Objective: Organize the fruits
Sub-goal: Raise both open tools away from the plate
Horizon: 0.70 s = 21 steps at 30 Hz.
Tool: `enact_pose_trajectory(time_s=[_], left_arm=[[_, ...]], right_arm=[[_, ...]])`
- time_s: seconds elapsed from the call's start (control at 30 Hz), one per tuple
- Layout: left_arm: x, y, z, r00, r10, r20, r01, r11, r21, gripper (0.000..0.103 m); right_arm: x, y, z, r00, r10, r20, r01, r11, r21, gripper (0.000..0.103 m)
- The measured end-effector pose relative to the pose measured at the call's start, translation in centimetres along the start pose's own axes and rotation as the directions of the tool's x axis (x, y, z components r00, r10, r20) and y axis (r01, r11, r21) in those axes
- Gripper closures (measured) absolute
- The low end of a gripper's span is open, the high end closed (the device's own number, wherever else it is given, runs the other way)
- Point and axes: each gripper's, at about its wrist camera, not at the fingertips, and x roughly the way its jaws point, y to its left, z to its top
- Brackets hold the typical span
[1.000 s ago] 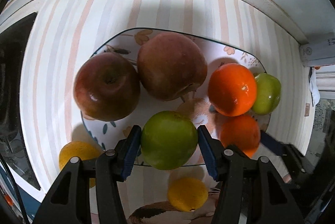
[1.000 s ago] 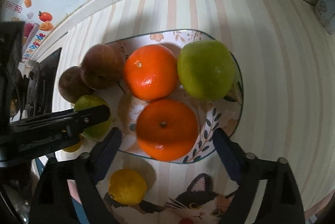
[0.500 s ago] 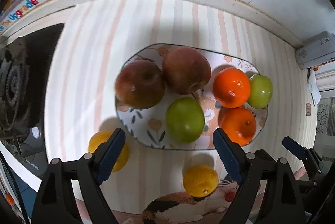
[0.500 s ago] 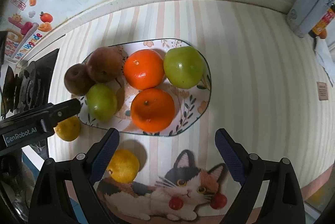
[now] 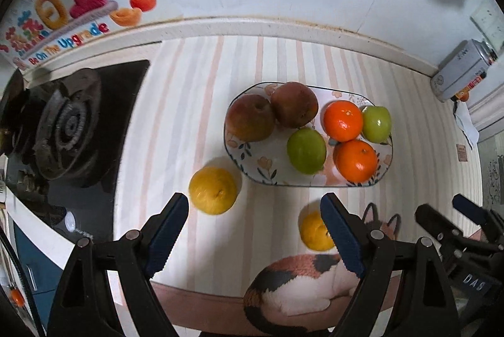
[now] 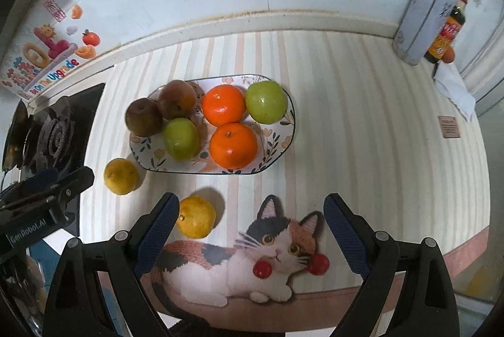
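A flowered oval plate (image 5: 252, 170) (image 6: 283, 144) holds two dark red apples (image 5: 250, 118) (image 6: 144, 117), two green apples (image 5: 306, 151) (image 6: 181, 138) and two oranges (image 5: 356, 160) (image 6: 233, 145). Two yellow citrus fruits lie on the mat in front of the plate: one at its left (image 5: 213, 190) (image 6: 121, 167), one nearer the front (image 5: 315, 231) (image 6: 197, 217). My left gripper (image 5: 254, 229) is open and empty, above the mat in front of the plate. My right gripper (image 6: 250, 229) is open and empty, over the cat picture.
A gas stove burner (image 5: 67, 129) (image 6: 52, 135) sits at the left. A grey tin (image 6: 422, 18) and a sauce bottle (image 6: 447, 31) stand at the back right by the wall. The striped mat with the cat picture (image 6: 267, 258) reaches the counter's front edge.
My left gripper opened and let go of a green apple onto the plate, then pulled back. Both grippers have drawn back and up from the plate.
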Motion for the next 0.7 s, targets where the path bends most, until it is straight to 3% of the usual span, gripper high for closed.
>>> enact_pose_trajectory(time_s=[0.47,0.7], left_arm=[[-8.0,0.1,-3.9,0.988,-0.021,0.155,0.013,0.999,0.048,0.017],[-10.6,-0.5,-5.3,0.977,-0.013,0.212,-0.003,0.997,0.075,0.017]], right_arm=[[-9.0,2.4,-3.8,0.99,0.01,0.14,-0.007,1.0,-0.023,0.008],[-11.1,2.7,-5.1,0.985,0.022,0.173,-0.02,1.0,-0.012,0.008]])
